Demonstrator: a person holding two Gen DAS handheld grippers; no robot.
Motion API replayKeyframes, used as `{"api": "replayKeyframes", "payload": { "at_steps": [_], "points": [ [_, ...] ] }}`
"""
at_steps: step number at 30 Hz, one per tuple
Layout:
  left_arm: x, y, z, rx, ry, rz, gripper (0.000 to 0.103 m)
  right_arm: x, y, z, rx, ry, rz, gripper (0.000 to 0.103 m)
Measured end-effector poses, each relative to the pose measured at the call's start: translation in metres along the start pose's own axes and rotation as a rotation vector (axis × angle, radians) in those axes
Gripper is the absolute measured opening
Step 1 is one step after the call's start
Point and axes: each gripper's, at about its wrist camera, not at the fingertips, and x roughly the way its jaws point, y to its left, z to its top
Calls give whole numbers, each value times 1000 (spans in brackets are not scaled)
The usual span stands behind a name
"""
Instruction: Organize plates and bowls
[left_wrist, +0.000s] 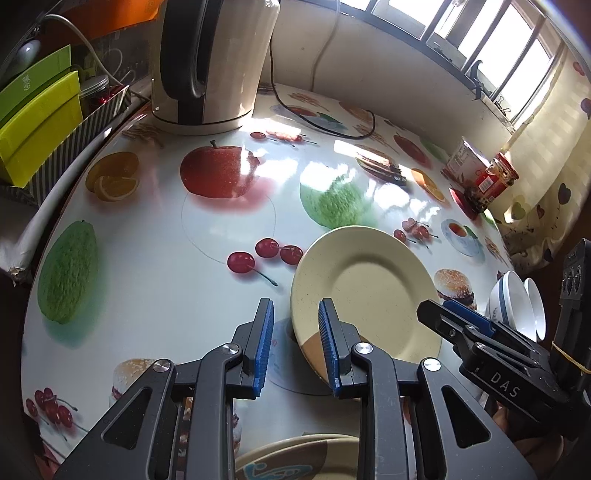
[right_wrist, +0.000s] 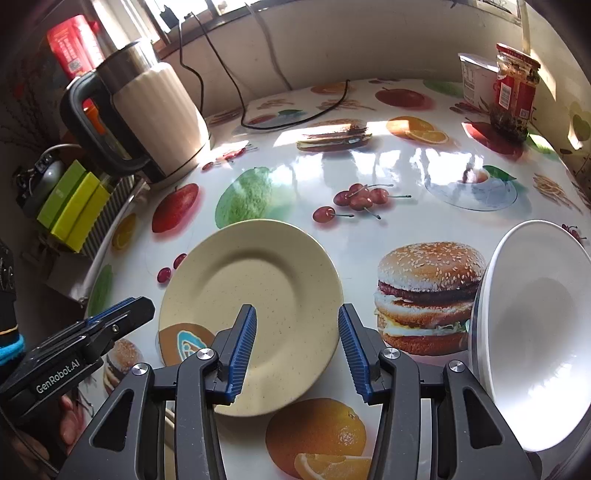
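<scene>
We look down along both tongs at a round surface (left_wrist: 155, 280) covered in a glossy fruit-and-burger print. The left tongs (left_wrist: 296, 325) stand parted with nothing between the blue pads; their right pad overlaps the near rim of a cream plate (left_wrist: 369, 288) in our view, though we cannot tell whether it touches. The right tongs (right_wrist: 297, 325) are likewise released and empty, hovering over the same plate's near edge. That plate lies flat on the surface, alone, between the cherries and the printed burger. A stack of white bowls (right_wrist: 532, 325) rests at the right edge, just beside the burger print; in the left view they show a blue band. A second plate (left_wrist: 295, 458), patterned, peeks out beneath the left tongs at the near edge. A kettle (left_wrist: 214, 62) and a jar (right_wrist: 515, 85) stand well apart at the back. We judge the task partly done: the bowls appear nested already, while the cream plate remains to be lifted and joined to the patterned one.
</scene>
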Motion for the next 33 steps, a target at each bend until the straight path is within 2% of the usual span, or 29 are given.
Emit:
{"api": "replayKeyframes", "payload": {
  "at_steps": [7, 15, 21, 27, 33],
  "points": [
    [8, 3, -2, -10, 25, 1, 26, 6, 5, 7, -33, -3, -46, 47],
    [13, 5, -4, -11, 38, 15, 26, 16, 6, 6, -53, 42, -93, 47],
    [12, 11, -4, -27, 33, 15, 26, 17, 6, 5, -25, 43, -59, 46],
    [10, 20, -6, -49, 31, 29, 26, 19, 10, 4, -17, 54, -1, 39],
    [10, 24, -7, -50, 34, 35, 26, 22, 10, 2, -1, 59, 47, 26]
  ]
}}
